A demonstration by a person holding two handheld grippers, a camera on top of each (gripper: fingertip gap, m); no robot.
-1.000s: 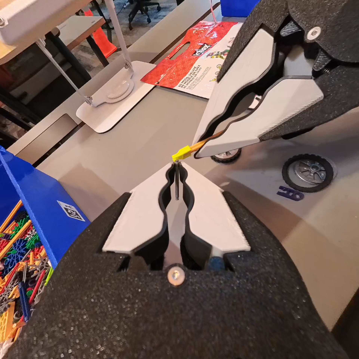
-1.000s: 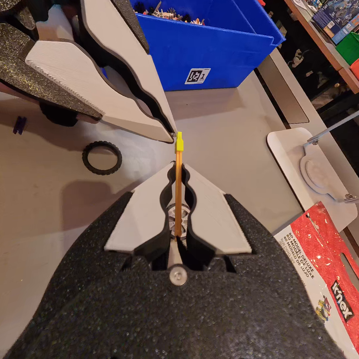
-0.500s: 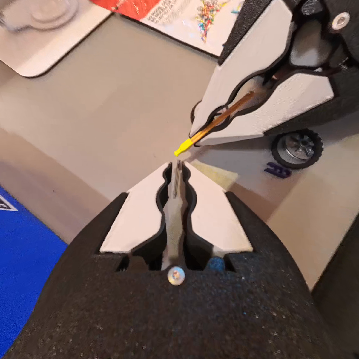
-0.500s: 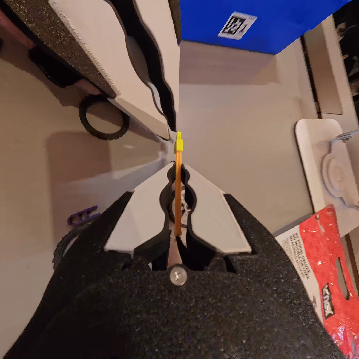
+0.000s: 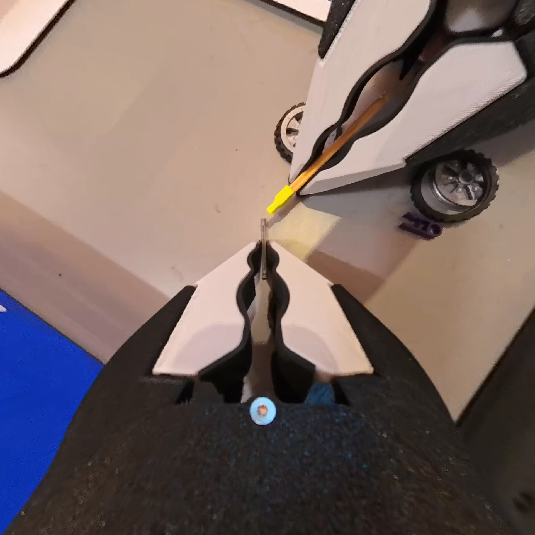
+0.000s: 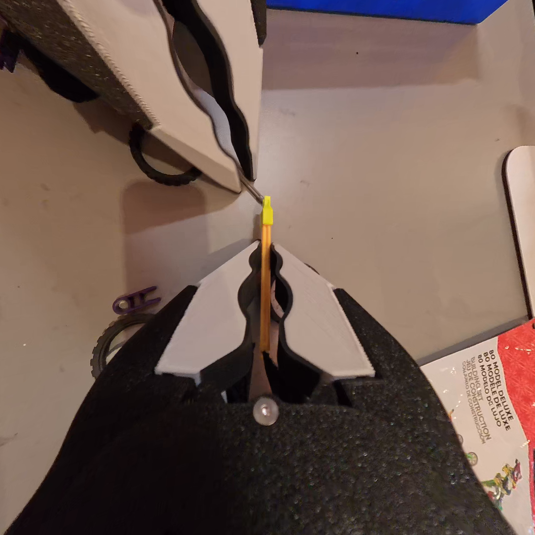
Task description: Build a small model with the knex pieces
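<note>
Left tool (image 5: 263,246): closed on thin grey rod (image 5: 263,243), tip sticking out past fingers.
Right tool (image 6: 265,246): closed on orange rod (image 6: 265,289) with yellow connector (image 6: 266,213) at its end.
Gap: rod tip just beside connector, above table (image 6: 376,202); contact unclear.
Nearby: wheel (image 5: 456,185), purple clip (image 6: 136,299).
Tip: line up axes, push slow, keep grips firm.

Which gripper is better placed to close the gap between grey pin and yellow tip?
Probably left: the left gripper is shut on the grey pin, aimed just beside the yellow tip that the right gripper holds on an orange rod.
</note>
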